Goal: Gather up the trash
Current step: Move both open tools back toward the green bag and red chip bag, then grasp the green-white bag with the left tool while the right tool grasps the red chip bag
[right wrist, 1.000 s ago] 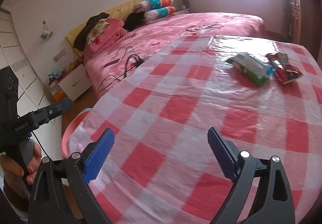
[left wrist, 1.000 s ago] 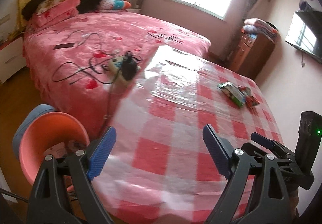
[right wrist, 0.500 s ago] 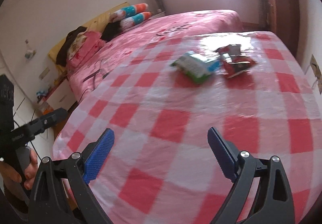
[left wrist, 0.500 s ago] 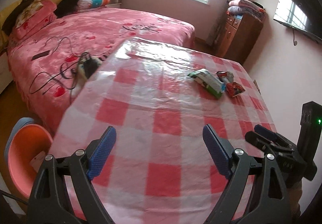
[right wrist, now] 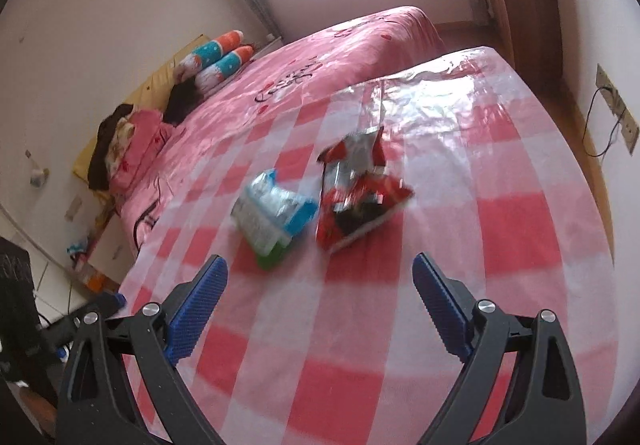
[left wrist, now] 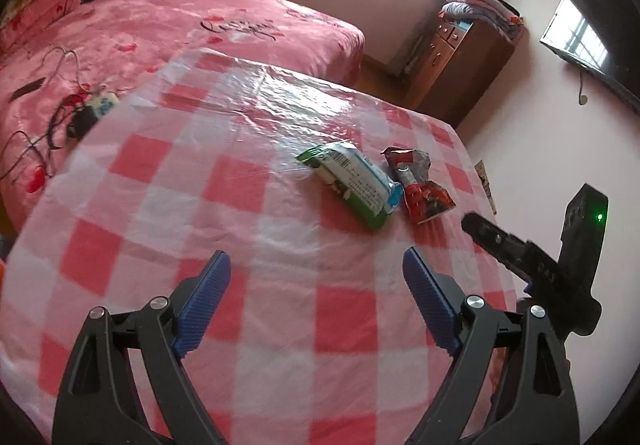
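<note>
At mid-frame on the worktop [left wrist: 224, 229] lie a green packet [left wrist: 352, 181] and red wrapper [left wrist: 420, 185]; your left tool [left wrist: 316, 293] and right tool [right wrist: 320, 297] gape wide, empty, ready to straddle them.

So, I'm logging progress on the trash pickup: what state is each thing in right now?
Green wrapper: lying flat on the table, not picked up.
Red wrapper: crumpled, torn open, lying beside the green one.
Left gripper: open, empty.
Right gripper: open, empty.
Tablecloth: spread over the table under clear plastic.
</note>
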Demonstrator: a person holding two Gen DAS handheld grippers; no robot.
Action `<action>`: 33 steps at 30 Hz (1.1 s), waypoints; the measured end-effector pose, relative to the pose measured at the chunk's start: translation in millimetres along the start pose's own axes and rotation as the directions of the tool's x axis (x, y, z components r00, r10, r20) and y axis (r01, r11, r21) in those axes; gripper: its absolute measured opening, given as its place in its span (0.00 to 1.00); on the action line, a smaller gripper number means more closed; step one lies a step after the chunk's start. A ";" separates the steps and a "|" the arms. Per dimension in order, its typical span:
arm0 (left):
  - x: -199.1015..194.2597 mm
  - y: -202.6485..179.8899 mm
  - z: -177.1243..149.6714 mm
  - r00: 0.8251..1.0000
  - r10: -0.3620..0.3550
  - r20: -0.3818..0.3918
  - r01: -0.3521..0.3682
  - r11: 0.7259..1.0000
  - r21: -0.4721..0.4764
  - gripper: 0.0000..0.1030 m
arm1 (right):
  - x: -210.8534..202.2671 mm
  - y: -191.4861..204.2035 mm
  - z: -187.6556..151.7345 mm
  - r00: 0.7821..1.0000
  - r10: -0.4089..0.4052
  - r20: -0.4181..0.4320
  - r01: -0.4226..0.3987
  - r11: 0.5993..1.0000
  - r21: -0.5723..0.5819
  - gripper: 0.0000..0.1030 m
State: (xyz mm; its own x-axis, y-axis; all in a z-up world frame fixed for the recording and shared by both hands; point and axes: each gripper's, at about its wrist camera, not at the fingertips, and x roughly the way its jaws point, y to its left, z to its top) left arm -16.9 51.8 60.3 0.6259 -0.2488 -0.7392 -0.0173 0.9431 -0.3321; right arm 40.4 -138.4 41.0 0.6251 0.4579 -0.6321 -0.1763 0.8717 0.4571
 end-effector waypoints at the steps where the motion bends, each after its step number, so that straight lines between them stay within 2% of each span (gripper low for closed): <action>1: 8.3 -2.7 3.7 1.000 -0.007 -0.008 0.007 1.000 -0.009 0.86 | 6.9 -1.5 6.2 1.000 -0.005 0.000 0.005 1.000 -0.006 0.90; 4: 28.9 -9.3 14.2 1.000 -0.021 -0.023 0.020 0.999 -0.033 0.86 | 23.1 -2.3 20.0 1.000 -0.003 -0.004 0.003 1.000 -0.011 0.90; 9: 63.2 -17.8 32.5 1.000 -0.003 -0.026 0.002 0.998 -0.062 0.86 | 43.0 -1.2 35.0 0.999 -0.033 0.003 0.033 0.999 -0.037 0.90; 14: 91.5 -17.4 47.6 0.999 -0.001 -0.032 -0.003 0.992 -0.126 0.86 | 57.2 -2.7 44.1 0.999 -0.033 -0.009 0.033 0.998 -0.046 0.81; 19: 112.1 -23.1 55.6 1.000 0.020 -0.019 -0.023 0.988 -0.150 0.86 | 67.4 -5.9 45.9 0.996 -0.092 -0.021 0.090 0.993 -0.080 0.78; 21: 118.8 -23.9 59.9 0.999 0.038 -0.017 -0.040 0.987 -0.158 0.86 | 66.9 -11.1 43.6 0.996 -0.081 -0.030 0.078 0.995 -0.064 0.77; 25: 131.7 -25.2 63.3 0.997 0.073 -0.023 -0.075 0.984 -0.159 0.86 | 62.7 -19.8 44.9 0.996 -0.081 -0.025 0.079 0.996 -0.045 0.77; 30: 140.1 -35.7 64.5 0.988 0.155 0.007 -0.154 0.984 -0.089 0.85 | 62.5 -21.6 44.9 0.996 -0.081 -0.030 0.079 0.995 -0.052 0.76; 32: 141.3 -39.6 62.5 0.982 0.188 0.019 -0.187 0.980 -0.063 0.80 | 63.7 -20.6 44.0 0.996 -0.083 -0.033 0.081 0.995 -0.061 0.76; 33: 141.7 -42.3 61.1 0.978 0.206 0.026 -0.205 0.978 -0.041 0.74 | 65.2 -18.7 43.1 0.996 -0.083 -0.036 0.081 0.994 -0.067 0.76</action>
State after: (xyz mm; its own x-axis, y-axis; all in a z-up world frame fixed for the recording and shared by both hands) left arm 120.1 -9.8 5.5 0.6293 -0.0434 -0.7760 -0.1772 0.9641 -0.1976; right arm 117.2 -132.3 18.2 0.6096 0.3897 -0.6903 -0.1762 0.9156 0.3613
